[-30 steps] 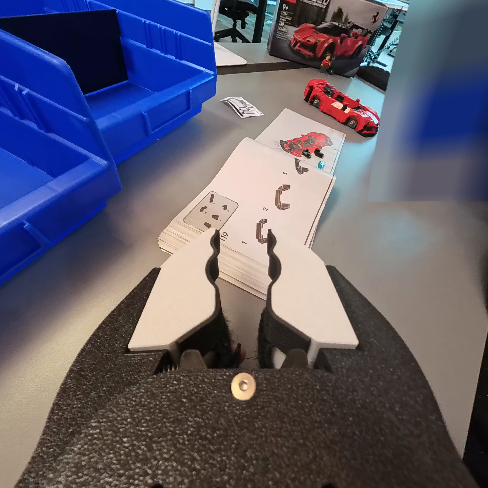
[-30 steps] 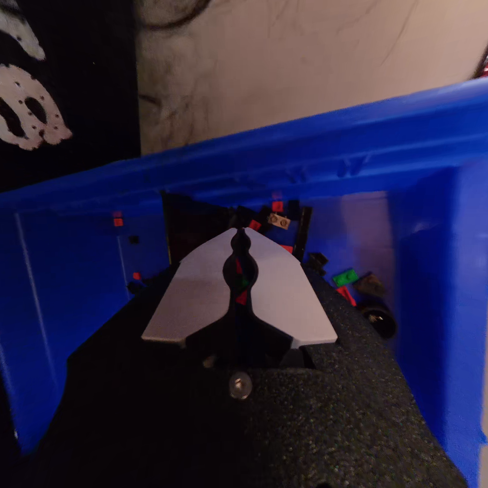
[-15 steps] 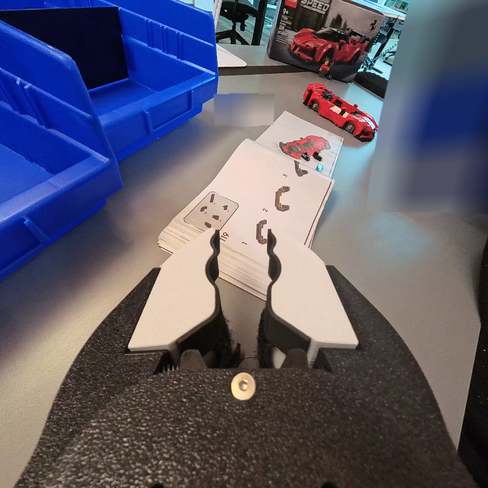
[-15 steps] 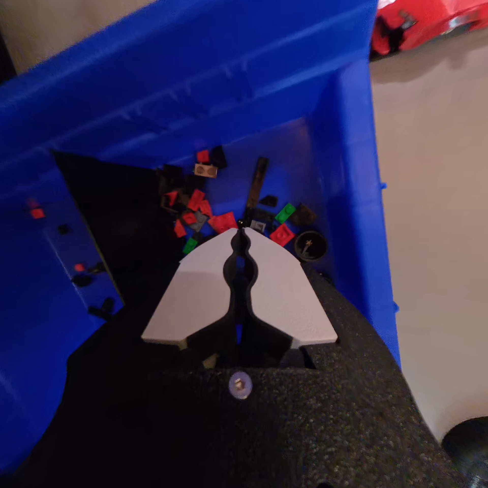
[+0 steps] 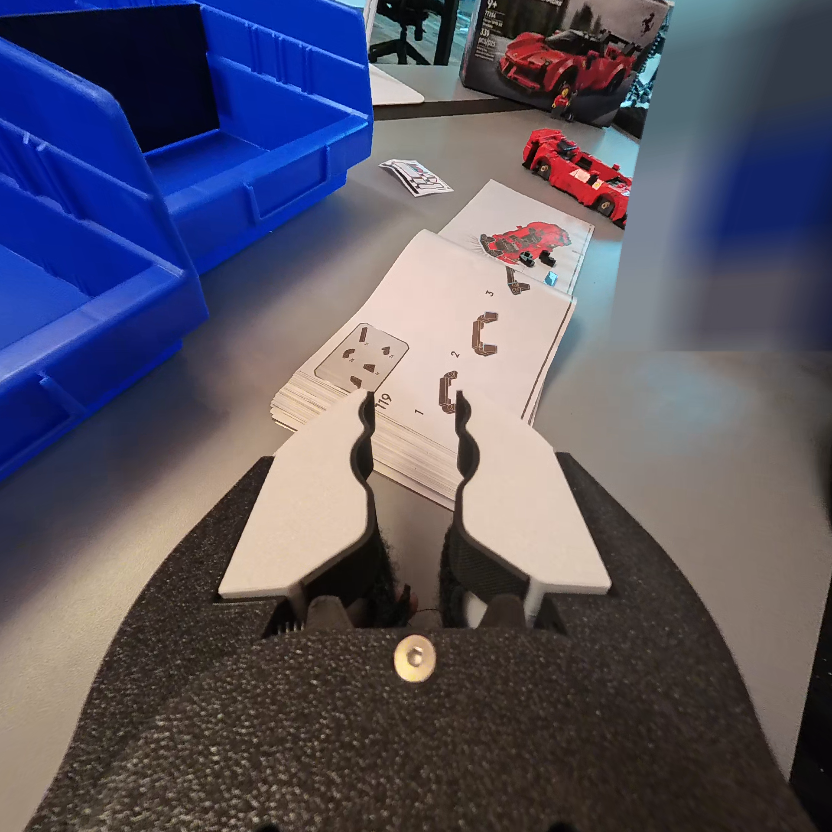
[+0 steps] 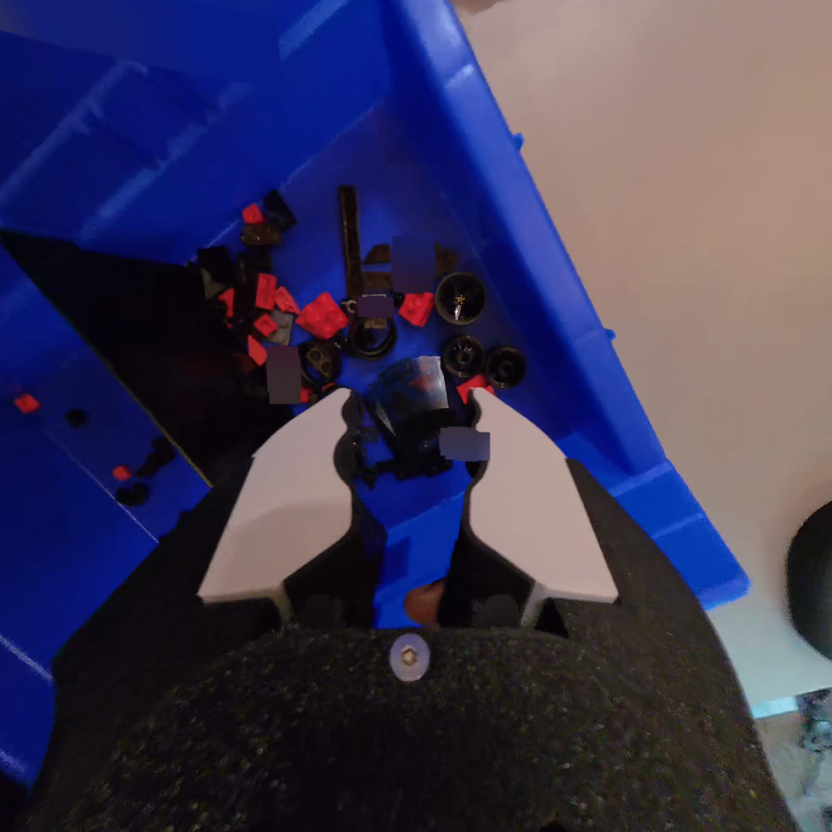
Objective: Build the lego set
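Note:
My left gripper (image 5: 413, 396) is open and empty, low over the near edge of the open instruction booklet (image 5: 450, 324) on the grey table. A built red Lego car (image 5: 578, 175) stands beyond the booklet. My right gripper (image 6: 410, 394) is open and empty above a blue bin (image 6: 517, 252) that holds several loose pieces: red bricks (image 6: 322, 315), black wheels (image 6: 461, 297), a long black bar (image 6: 349, 234) and a clear windscreen piece (image 6: 412, 387) just beyond the fingertips. Black parts lie between the fingers below.
Two large blue bins (image 5: 252, 148) stand left of the booklet. The set's box (image 5: 558, 58) is at the back, with a small sticker sheet (image 5: 416, 178) on the table. A black divider (image 6: 135, 333) splits the right bin; a few pieces (image 6: 27, 403) lie beyond it. Left tips to right tips: about 60 cm.
My right gripper opened and tilted down over the bin, so more of the pieces and the wheels show. The left gripper has barely moved.

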The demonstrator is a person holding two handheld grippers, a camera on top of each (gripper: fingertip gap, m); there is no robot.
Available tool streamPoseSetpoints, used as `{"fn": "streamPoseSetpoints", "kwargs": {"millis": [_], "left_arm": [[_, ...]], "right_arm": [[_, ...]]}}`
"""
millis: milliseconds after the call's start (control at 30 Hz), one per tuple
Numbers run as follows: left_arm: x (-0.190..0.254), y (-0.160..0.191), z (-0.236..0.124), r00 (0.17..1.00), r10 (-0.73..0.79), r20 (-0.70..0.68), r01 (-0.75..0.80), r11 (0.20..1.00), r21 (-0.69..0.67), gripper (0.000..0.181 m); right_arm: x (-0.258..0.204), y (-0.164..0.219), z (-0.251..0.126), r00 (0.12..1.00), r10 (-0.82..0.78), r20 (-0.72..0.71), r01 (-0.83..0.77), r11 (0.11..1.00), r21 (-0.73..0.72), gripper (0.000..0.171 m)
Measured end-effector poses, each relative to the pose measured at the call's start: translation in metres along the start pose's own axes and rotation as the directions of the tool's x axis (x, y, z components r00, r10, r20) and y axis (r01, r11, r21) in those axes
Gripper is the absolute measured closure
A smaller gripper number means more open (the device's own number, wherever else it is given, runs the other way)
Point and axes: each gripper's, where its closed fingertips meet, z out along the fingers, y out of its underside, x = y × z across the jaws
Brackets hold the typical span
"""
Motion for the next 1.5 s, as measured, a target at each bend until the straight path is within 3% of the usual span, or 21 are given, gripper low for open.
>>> {"fn": "streamPoseSetpoints", "kwargs": {"millis": [67, 167, 300, 400, 500, 567, 633, 733, 800, 867, 1133, 1267, 1500], "left_arm": [[0.0, 0.0, 0.0, 1.0, 0.006, 0.002, -0.006, 1.0, -0.001, 0.147], [0.0, 0.0, 0.0, 1.0, 0.008, 0.001, -0.008, 1.0, 0.006, 0.148], [0.0, -0.002, -0.001, 1.0, 0.004, -0.002, -0.004, 1.0, 0.017, 0.148], [0.001, -0.002, -0.002, 1.0, 0.009, -0.002, -0.009, 1.0, 0.024, 0.148], [0.001, -0.004, -0.003, 1.0, 0.014, -0.001, -0.013, 0.999, 0.035, 0.148], [0.001, -0.004, -0.004, 1.0, 0.013, -0.004, -0.013, 0.999, 0.044, 0.148], [0.002, -0.005, -0.004, 1.0, 0.01, -0.011, -0.009, 0.999, 0.05, 0.148], [0.003, -0.006, -0.004, 1.0, 0.005, -0.022, -0.003, 0.999, 0.053, 0.148], [0.003, -0.005, -0.005, 1.0, 0.001, -0.03, 0.0, 0.999, 0.051, 0.148], [0.004, -0.006, -0.005, 0.999, 0.004, -0.033, -0.002, 0.999, 0.052, 0.148], [0.005, -0.008, -0.006, 0.999, 0.025, -0.032, -0.022, 0.997, 0.075, 0.149], [0.007, -0.01, -0.007, 0.999, 0.028, -0.041, -0.024, 0.995, 0.093, 0.149], [0.009, -0.014, -0.012, 0.997, 0.024, -0.068, -0.014, 0.991, 0.136, 0.149]], "right_arm": [[-0.003, -0.002, 0.006, 0.999, 0.041, 0.004, -0.041, 0.999, -0.001, 0.113], [-0.004, -0.012, 0.016, 1.0, 0.012, -0.008, -0.012, 1.0, 0.018, 0.109], [-0.004, -0.048, 0.019, 0.997, -0.062, -0.05, 0.07, 0.982, 0.175, 0.152], [0.012, -0.055, 0.03, 0.966, -0.159, -0.206, 0.183, 0.978, 0.103, 0.171], [0.024, -0.039, 0.043, 0.926, -0.241, -0.29, 0.228, 0.97, -0.081, 0.171], [0.021, -0.026, 0.048, 0.944, -0.218, -0.249, 0.189, 0.973, -0.136, 0.171], [0.007, -0.022, 0.047, 0.982, -0.138, -0.128, 0.127, 0.987, -0.096, 0.168], [0.008, -0.04, 0.041, 0.996, 0.02, -0.085, -0.014, 0.998, 0.065, 0.166], [0.011, -0.042, 0.043, 0.993, 0.077, -0.087, -0.071, 0.995, 0.063, 0.158], [0.014, -0.036, 0.047, 0.991, 0.05, -0.125, -0.05, 0.999, 0.005, 0.151], [0.008, -0.046, 0.054, 0.989, 0.112, -0.093, -0.107, 0.993, 0.057, 0.154], [0.005, -0.044, 0.053, 0.988, 0.108, -0.108, -0.107, 0.994, 0.016, 0.144], [0.004, -0.054, 0.053, 0.982, 0.125, -0.141, -0.118, 0.991, 0.057, 0.15]]}}
